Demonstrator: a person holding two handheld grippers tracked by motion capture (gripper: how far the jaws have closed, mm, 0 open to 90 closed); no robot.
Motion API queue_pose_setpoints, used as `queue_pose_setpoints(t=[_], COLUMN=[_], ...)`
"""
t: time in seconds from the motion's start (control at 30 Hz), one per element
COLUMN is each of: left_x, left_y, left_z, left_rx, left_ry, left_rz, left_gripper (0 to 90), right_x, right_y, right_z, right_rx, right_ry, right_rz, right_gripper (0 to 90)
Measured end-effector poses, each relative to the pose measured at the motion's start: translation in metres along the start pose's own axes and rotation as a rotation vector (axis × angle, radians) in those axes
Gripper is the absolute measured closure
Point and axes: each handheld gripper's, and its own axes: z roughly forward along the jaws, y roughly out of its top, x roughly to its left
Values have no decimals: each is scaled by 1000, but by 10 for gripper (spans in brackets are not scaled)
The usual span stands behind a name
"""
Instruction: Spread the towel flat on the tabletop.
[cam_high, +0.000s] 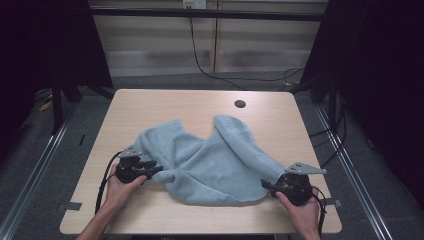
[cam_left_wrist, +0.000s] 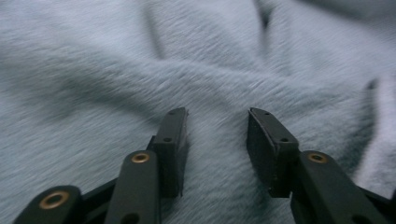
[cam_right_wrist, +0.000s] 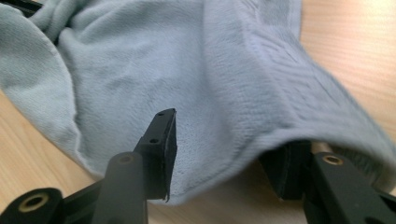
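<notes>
A light blue fleecy towel (cam_high: 215, 160) lies crumpled on the wooden table (cam_high: 165, 105), with one fold reaching toward the far side. My left gripper (cam_high: 159, 167) is at the towel's left edge. In the left gripper view its jaws (cam_left_wrist: 217, 126) stand apart over the towel (cam_left_wrist: 187, 70), with the cloth running between them. My right gripper (cam_high: 265, 184) is at the towel's near right corner. In the right gripper view its jaws (cam_right_wrist: 224, 140) are apart around the towel's hem (cam_right_wrist: 163, 60); the cloth drapes over the right-hand jaw and hides its tip.
A round cable hole (cam_high: 240, 104) sits near the table's far edge. Bare wood (cam_right_wrist: 345, 42) shows around the towel on all sides. A black cable (cam_high: 200, 60) trails over the floor behind the table, and dark frames stand at both sides.
</notes>
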Motion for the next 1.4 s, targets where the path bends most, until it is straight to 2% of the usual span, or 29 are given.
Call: queue_pose_setpoints(t=[0.03,0.2,0.27,0.3,0.37,0.43,0.47,0.53,0.57,0.63,0.7,0.77,0.8,0.83,0.93,0.97,1.0,1.03,1.07,1.1,1.13,1.17,1.27,1.37,1.4], left_x=[3,19,23,24,23,21,19,17,15,14,17,24,24,31,34,38,38,38,37,37,38,38,34,30,25], left_y=[-3,-10,-12,-12,-12,-5,1,11,17,28,36,36,36,28,22,14,13,13,8,8,1,-2,-8,-13,-13], left_z=[-2,-15,-19,-21,-23,-28,-29,-30,-29,-22,-10,4,4,17,19,12,8,8,1,1,-6,-10,-18,-22,-25], left_rx=[-6,-29,-32,-35,-47,-77,-98,-122,-140,-145,-126,-93,-93,-32,-14,-14,5,5,11,11,1,1,12,14,21], left_ry=[10,55,61,67,72,38,28,6,-2,-11,-13,5,5,53,55,46,65,65,86,86,89,92,63,47,43], left_rz=[9,-68,-86,-82,-80,-83,-75,-62,-57,-51,-49,-75,-75,-73,-76,-97,-77,-77,-69,-69,-85,-82,-75,-67,-52], left_gripper=[589,591,588,584,555,557,558,564,564,564,563,569,570,570,577,587,588,588,589,589,589,589,583,575,562], right_x=[-3,-24,-30,-33,-35,-34,-32,-28,-26,-23,-25,-28,-28,-32,-34,-39,-42,-42,-47,-47,-55,-58,-62,-64,-65], right_y=[-1,-3,-1,2,7,16,20,29,35,47,57,67,67,69,68,59,57,57,55,55,48,44,33,32,33], right_z=[0,-6,-9,-11,-12,-5,0,18,29,55,76,100,100,118,125,130,127,127,118,118,106,100,85,82,86], right_rx=[2,5,-9,-18,-38,-46,-44,-30,-24,-4,4,24,24,54,73,88,88,88,114,114,121,117,119,121,112], right_ry=[-7,-81,-103,-127,-112,-86,-65,-40,-13,10,21,14,14,-1,-10,-39,-55,-55,-111,-111,-129,-127,-159,-161,-170], right_rz=[6,46,56,55,47,22,11,-26,-44,-50,-51,-48,-48,-41,-40,-38,-36,-36,-32,-32,-25,-17,-17,-16,-22], right_gripper=[463,425,421,416,422,448,465,507,534,568,583,583,583,592,595,617,629,629,632,632,632,632,630,621,610])
